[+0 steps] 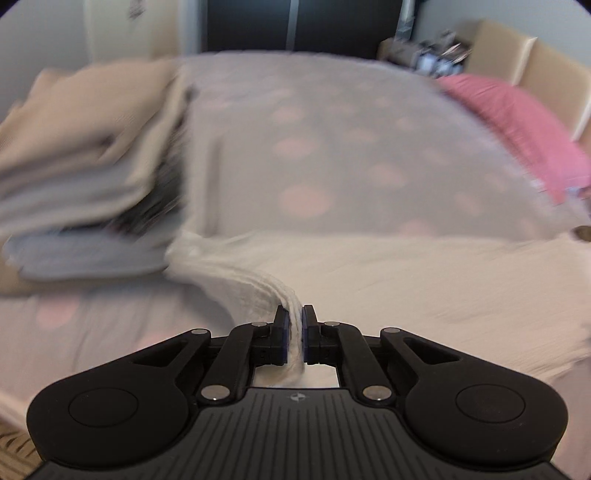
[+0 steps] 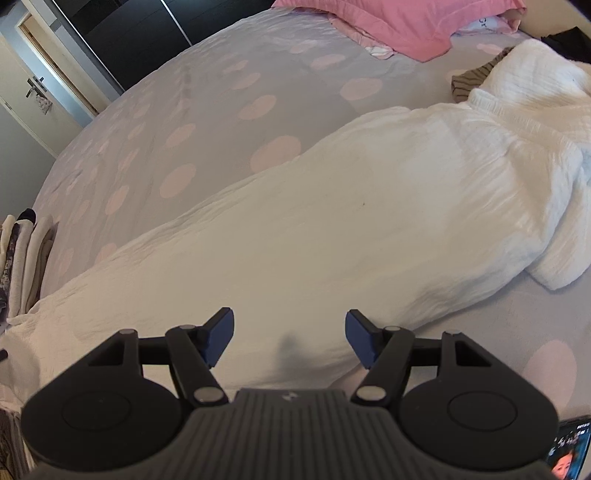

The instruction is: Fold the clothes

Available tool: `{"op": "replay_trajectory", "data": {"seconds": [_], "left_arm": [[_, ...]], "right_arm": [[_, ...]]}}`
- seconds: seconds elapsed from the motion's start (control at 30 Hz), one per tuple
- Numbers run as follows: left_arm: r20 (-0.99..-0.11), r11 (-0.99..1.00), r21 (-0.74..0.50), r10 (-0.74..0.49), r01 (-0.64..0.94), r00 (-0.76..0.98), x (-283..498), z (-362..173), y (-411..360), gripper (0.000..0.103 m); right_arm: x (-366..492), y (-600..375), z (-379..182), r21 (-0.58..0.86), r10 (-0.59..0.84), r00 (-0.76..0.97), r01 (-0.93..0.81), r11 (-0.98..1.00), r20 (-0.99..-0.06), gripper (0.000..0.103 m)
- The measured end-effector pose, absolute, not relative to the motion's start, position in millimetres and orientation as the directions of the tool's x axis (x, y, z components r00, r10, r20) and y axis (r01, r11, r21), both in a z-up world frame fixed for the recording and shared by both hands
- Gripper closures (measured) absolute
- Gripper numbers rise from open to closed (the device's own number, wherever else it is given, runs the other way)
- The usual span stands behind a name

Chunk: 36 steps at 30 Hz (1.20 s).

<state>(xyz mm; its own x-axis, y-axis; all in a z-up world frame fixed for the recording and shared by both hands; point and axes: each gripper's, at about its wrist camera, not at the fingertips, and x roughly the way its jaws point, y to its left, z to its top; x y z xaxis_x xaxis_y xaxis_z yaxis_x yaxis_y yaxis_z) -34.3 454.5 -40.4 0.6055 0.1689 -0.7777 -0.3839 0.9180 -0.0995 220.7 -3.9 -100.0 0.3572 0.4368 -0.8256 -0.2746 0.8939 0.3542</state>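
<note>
A long white crinkled garment lies stretched across the bed, its bunched end at the far right. In the left wrist view, which is motion-blurred, the same garment runs to the right. My left gripper is shut on a gathered fold of its edge, and the cloth rises in pleats from the bed into the jaws. My right gripper is open and empty, just above the garment's near edge, with blue pads showing.
The bed has a grey cover with pink dots. A stack of folded clothes sits at the left, also seen in the right wrist view. A pink pillow and a striped item lie at the far side.
</note>
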Motion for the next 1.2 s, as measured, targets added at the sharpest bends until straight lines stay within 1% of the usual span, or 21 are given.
{"op": "replay_trajectory", "data": {"seconds": [0.17,0.4,0.53,0.63,0.73,0.9,1.0,1.1,1.2], "left_arm": [[-0.769,0.974,-0.087,0.069,-0.211,0.635,11.1,-29.8,390.9,0.098],[-0.783,0.987,-0.159,-0.122,-0.007,0.609,56.8,-61.9,309.0,0.098],[-0.827,0.981,-0.181,-0.188,0.067,0.530,73.5,-96.6,267.0,0.098],[-0.860,0.978,-0.183,-0.207,0.097,0.467,73.4,-118.2,250.9,0.098],[-0.863,0.978,-0.182,-0.207,0.098,0.461,70.5,-120.4,252.3,0.098],[-0.864,0.979,-0.181,-0.205,0.097,0.460,65.9,-121.9,256.6,0.098],[-0.867,0.978,-0.180,-0.206,0.101,0.454,63.9,-123.4,257.1,0.098],[-0.869,0.979,-0.167,-0.204,0.120,0.451,66.6,-126.7,247.6,0.098],[-0.867,0.977,-0.168,-0.211,0.133,0.452,67.7,-127.2,243.4,0.098]], "right_arm": [[217.6,-1.0,-105.5,0.365,0.438,0.309,-0.267,0.892,-0.844,0.033],[207.4,8.8,-104.7,0.381,0.468,0.266,-0.319,0.868,-0.843,0.033],[200.7,18.1,-111.7,0.381,0.469,0.230,-0.340,0.860,-0.853,0.033],[196.0,22.5,-118.3,0.418,0.492,0.190,-0.327,0.847,-0.849,0.033],[191.3,26.0,-125.3,0.508,0.557,0.131,-0.280,0.814,-0.820,0.034],[183.5,48.3,-125.8,0.591,0.626,0.078,-0.259,0.764,-0.776,0.034],[183.1,71.6,-126.2,0.611,0.645,0.063,-0.260,0.747,-0.762,0.037],[182.6,95.1,-134.5,0.618,0.650,0.046,-0.264,0.740,-0.759,0.045],[183.5,114.6,-146.2,0.638,0.662,0.019,-0.246,0.730,-0.749,0.046]]}}
